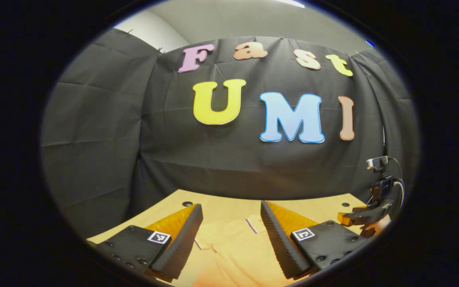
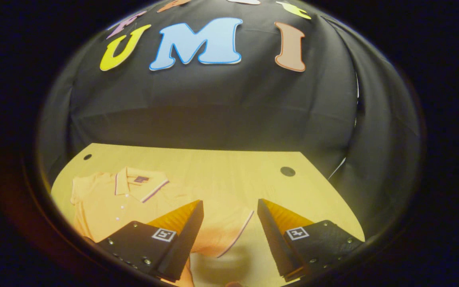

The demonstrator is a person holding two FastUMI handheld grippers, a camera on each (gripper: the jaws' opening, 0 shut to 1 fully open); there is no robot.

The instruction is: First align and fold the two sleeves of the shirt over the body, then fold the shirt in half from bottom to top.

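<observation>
Hovering over the table [image 2: 221, 167], both grippers released w/ nothing between: left gripper [image 1: 231, 217] above the shirt [image 2: 110, 199] collar, right gripper [image 2: 229, 215] over its sleeve [image 2: 229, 231] (shirt lies flat, unfolded).

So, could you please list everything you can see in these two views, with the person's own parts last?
Shirt: one, yellow-orange polo with striped collar and sleeve trim, lying flat on the table, sleeves not yet folded.
Table: one, light wood, with dark round holes near its far corners.
Booth wall: black cloth behind the table.
Small camera: one, dark and silver with cable, at the far right of the left gripper view.
Left gripper: one, open, over the shirt.
Right gripper: one, open, over the shirt's sleeve; also seen at the right edge of the left gripper view.
Hand: partly seen, holding the right gripper.
</observation>
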